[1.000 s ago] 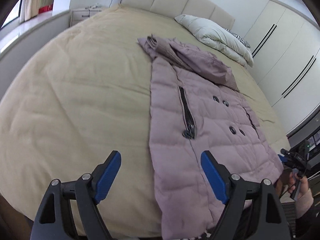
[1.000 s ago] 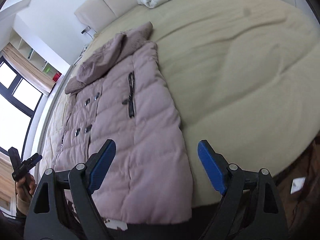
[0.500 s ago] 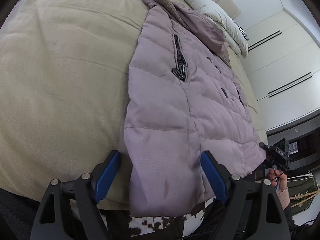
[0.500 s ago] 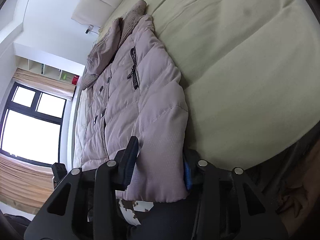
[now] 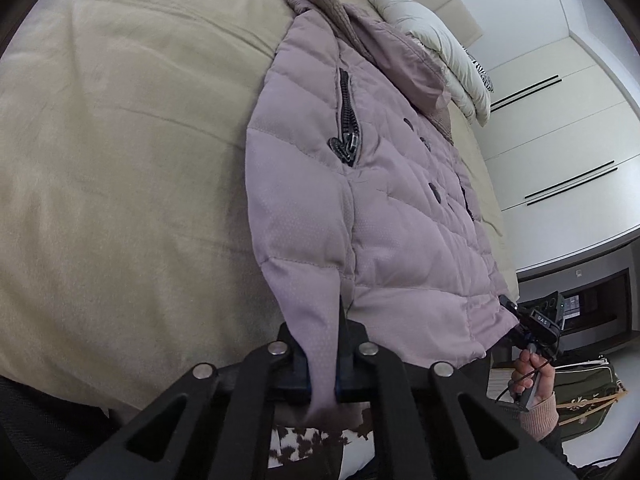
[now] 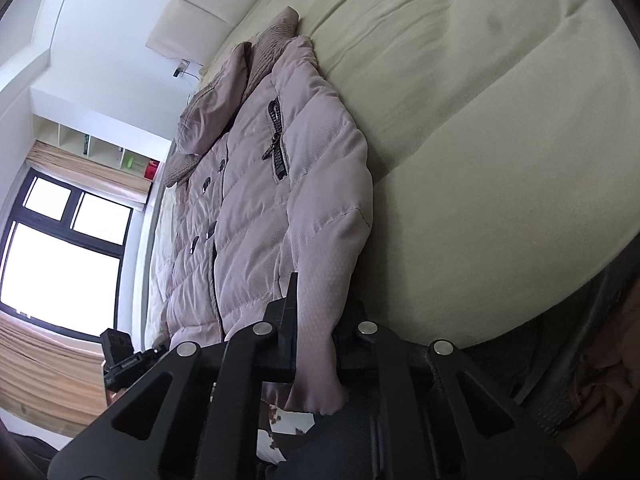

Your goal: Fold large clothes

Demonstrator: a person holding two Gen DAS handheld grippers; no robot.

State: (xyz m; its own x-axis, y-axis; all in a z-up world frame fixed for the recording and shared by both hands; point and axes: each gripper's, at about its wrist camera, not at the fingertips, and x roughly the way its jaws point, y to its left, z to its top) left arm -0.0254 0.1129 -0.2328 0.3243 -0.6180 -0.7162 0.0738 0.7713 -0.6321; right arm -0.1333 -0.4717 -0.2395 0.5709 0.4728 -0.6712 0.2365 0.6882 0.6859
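Mauve padded coat (image 5: 384, 216) hem is clamped in each just-closed hand-held gripper, left (image 5: 323, 364) and right (image 6: 316, 344).

Both grippers' fingers (image 5: 300, 360) just closed, pinching the jacket (image 5: 360, 208) hem.

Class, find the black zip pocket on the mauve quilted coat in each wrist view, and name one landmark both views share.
Left wrist view: black zip pocket sits centre, slightly above middle.
Right wrist view: zip pocket sits left of centre, upper half.
Shared landmark: the coat's ribbed knit collar, top of both.
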